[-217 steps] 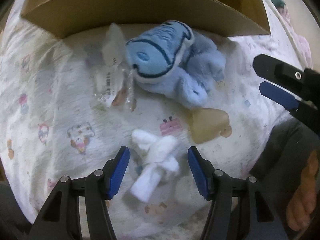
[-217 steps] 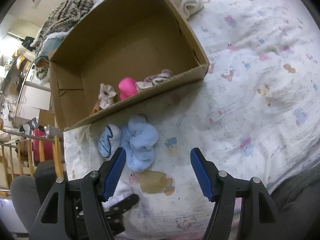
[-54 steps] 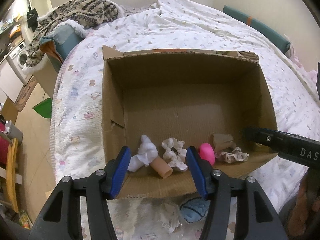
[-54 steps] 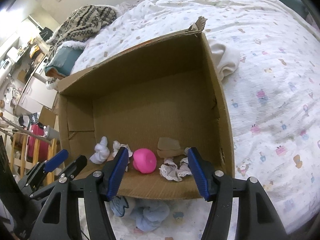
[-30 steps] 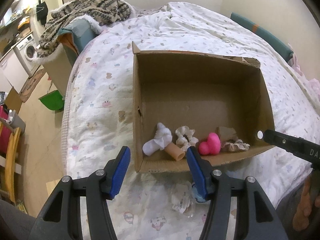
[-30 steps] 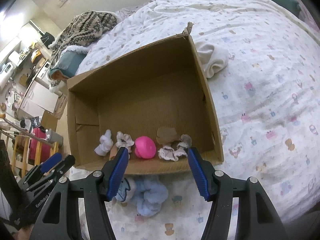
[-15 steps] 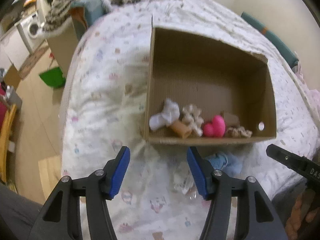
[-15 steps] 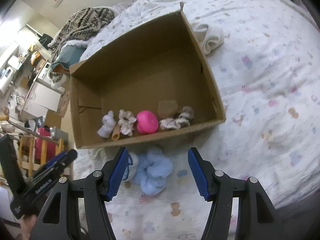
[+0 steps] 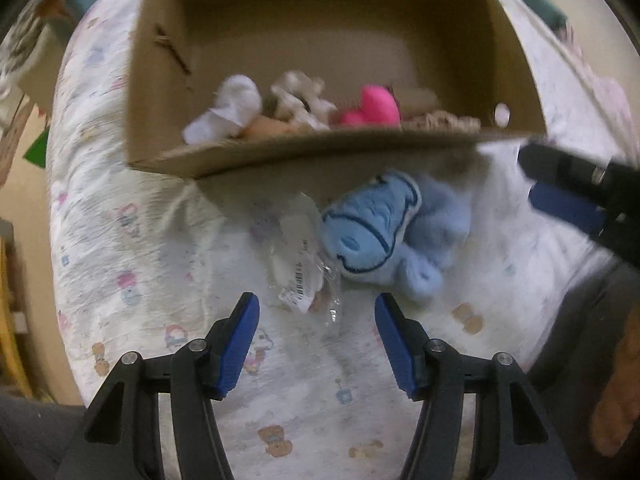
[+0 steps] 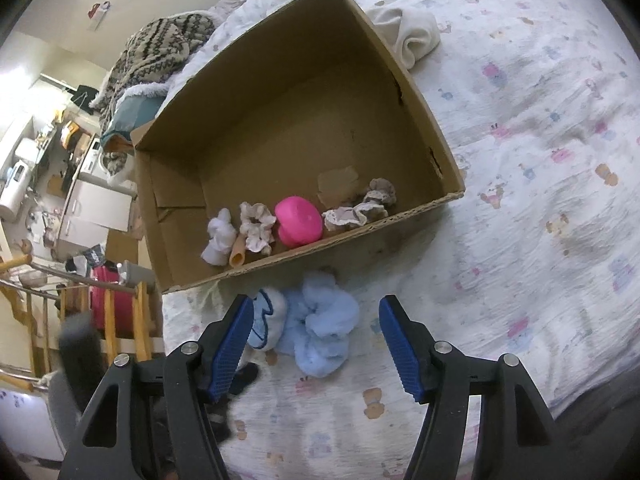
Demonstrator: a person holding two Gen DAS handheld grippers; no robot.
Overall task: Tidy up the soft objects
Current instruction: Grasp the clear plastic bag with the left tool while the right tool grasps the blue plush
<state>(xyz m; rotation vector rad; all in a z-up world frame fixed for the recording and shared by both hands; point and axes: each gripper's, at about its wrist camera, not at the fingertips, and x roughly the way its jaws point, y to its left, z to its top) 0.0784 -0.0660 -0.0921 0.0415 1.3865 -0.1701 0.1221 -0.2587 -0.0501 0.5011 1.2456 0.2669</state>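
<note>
left gripper: black frame, ribbed blue pads; jaws apart, nothing gripped; held above the bedsheet, a clear plastic packet just ahead of the gap
right gripper: same build; jaws have just been opening, stand wide; blue plush lies on the sheet in line with the gap, pads not pressing it
clear plastic packet: crinkly transparent film, white barcode label; flat on sheet, touching the plush's left side
blue plush: light blue fleece, fluffy lumps, smoother patch with dark blue stitched outline; on the sheet just in front of the box's near wall, outside the box
cardboard box: brown corrugated, open top, rectangular; sits on bed
box contents: row along near wall; white sock bundle, tan tube, cream frilly scrunchie, glossy pink rounded toy, beige lace scrunchie
bedsheet: white, wrinkled, small pastel cartoon prints
cream cloth: rolled, soft; on the sheet beside the box's far right corner
room: knitted patterned blanket at far end of bed; cluttered shelves, wooden rail at left; blurry in left view
</note>
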